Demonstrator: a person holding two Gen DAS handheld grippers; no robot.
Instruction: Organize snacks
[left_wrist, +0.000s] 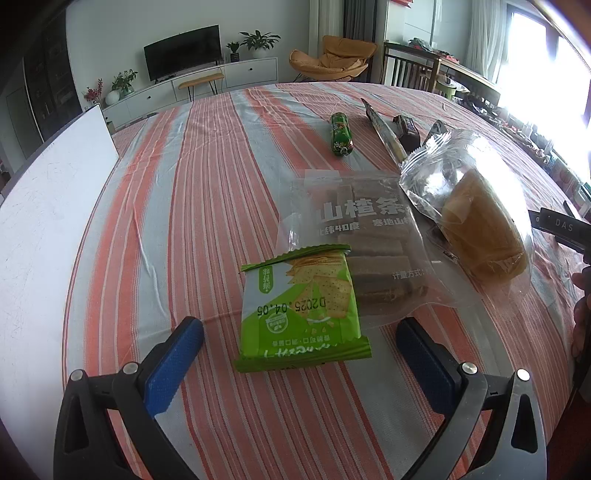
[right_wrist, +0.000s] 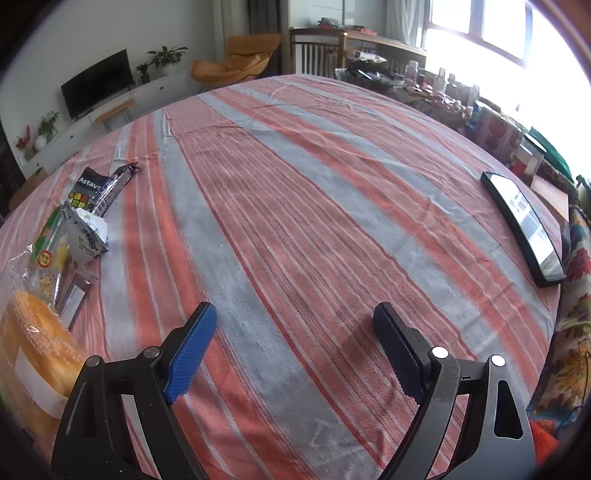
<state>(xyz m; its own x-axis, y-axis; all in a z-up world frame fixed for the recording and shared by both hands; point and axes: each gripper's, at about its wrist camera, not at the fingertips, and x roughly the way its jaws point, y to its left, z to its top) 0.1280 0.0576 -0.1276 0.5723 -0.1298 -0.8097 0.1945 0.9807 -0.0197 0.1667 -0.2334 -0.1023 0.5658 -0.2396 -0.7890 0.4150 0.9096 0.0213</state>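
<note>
My left gripper (left_wrist: 299, 328) is open, its blue-padded jaws on either side of a green cracker packet (left_wrist: 301, 308) lying on the striped tablecloth (left_wrist: 207, 206). Behind it lie a clear bag of brown hawthorn strips (left_wrist: 365, 243), a clear-wrapped bread loaf (left_wrist: 484, 225), a green sausage-shaped snack (left_wrist: 340, 135), a long thin packet (left_wrist: 382, 133) and a dark packet (left_wrist: 406, 129). My right gripper (right_wrist: 295, 317) is open and empty over bare cloth. The bread (right_wrist: 33, 354) sits at its left, with a white packet (right_wrist: 88, 236) and a dark packet (right_wrist: 107, 188) beyond.
A white board (left_wrist: 48, 206) lies at the left of the table. A black phone (right_wrist: 524, 229) lies near the table's right edge. Cluttered items (right_wrist: 491, 129) stand past the right edge. A TV, plants and an orange chair are in the room behind.
</note>
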